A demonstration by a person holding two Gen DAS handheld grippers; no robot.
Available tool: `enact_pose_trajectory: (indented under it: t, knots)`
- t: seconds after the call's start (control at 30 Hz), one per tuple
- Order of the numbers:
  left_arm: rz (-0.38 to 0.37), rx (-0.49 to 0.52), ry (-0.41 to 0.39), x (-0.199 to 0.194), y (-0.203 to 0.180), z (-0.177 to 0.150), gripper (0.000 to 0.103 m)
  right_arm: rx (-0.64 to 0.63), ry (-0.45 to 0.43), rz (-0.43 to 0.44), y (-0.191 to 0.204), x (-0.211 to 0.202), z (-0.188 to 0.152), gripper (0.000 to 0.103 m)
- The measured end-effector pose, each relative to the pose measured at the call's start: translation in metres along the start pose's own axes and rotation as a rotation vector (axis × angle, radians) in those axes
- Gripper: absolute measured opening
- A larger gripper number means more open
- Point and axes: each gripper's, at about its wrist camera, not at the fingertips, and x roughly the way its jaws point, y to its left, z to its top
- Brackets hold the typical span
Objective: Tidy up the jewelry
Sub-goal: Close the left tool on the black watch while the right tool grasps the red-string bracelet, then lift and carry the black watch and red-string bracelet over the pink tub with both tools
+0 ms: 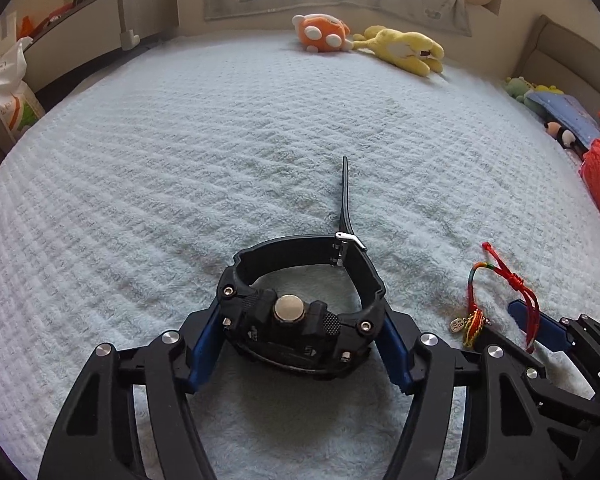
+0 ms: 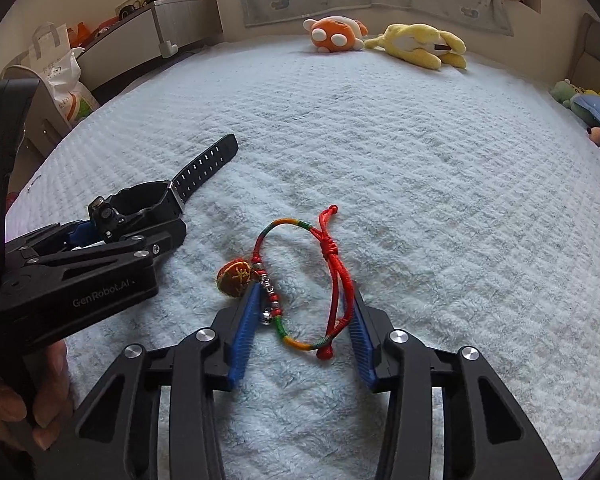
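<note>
A black chunky wristwatch [image 1: 296, 320] sits on the pale blue bed cover, its strap tail [image 1: 345, 184] pointing away. My left gripper [image 1: 302, 308] is shut on it, a blue pad pressed on each side of the case; the right wrist view shows the same grip from the side, left gripper [image 2: 100, 232] with the watch [image 2: 140, 204] at its tips. A red and rainbow cord bracelet [image 2: 292, 224] with an orange charm [image 2: 234, 278] lies between the pads of my right gripper [image 2: 306, 290]. Its beads and red cord rest against the pads, and the loop is not squeezed. The bracelet [image 1: 470, 280] also shows beside the right gripper [image 1: 512, 328].
The bed cover [image 2: 420, 160] stretches wide ahead. An orange plush [image 2: 336, 36] and a yellow plush [image 2: 420, 46] lie at its far edge. More soft toys [image 1: 560, 120] line the right side. A white bag [image 2: 66, 80] and a shelf stand off the left edge. A hand [image 2: 48, 392] holds the left gripper.
</note>
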Motion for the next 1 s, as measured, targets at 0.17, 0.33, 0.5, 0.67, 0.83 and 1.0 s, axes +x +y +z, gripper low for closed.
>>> enact_pose_trajectory:
  t: [0.17,0.33,0.5,0.67,0.83,1.0]
  knots:
    - [-0.018,-0.024,0.009,-0.009,0.004,-0.001,0.064,-0.001,-0.008,0.025,0.001,-0.004,-0.001,0.014]
    - [-0.021,-0.026,0.014,-0.03,0.004,-0.01,0.064,0.089,-0.01,0.096,-0.012,-0.014,-0.003,0.003]
    - [-0.033,-0.035,0.003,-0.063,0.006,-0.017,0.064,0.134,0.001,0.139,-0.013,-0.029,-0.014,0.003]
    - [-0.043,-0.061,-0.02,-0.102,0.011,-0.023,0.064,0.166,-0.006,0.158,-0.01,-0.055,-0.027,0.003]
    - [-0.05,-0.071,-0.041,-0.139,0.014,-0.035,0.064,0.187,-0.021,0.176,-0.005,-0.089,-0.034,0.003]
    - [-0.048,-0.083,-0.063,-0.183,0.021,-0.047,0.064,0.174,-0.046,0.198,0.01,-0.129,-0.036,0.003]
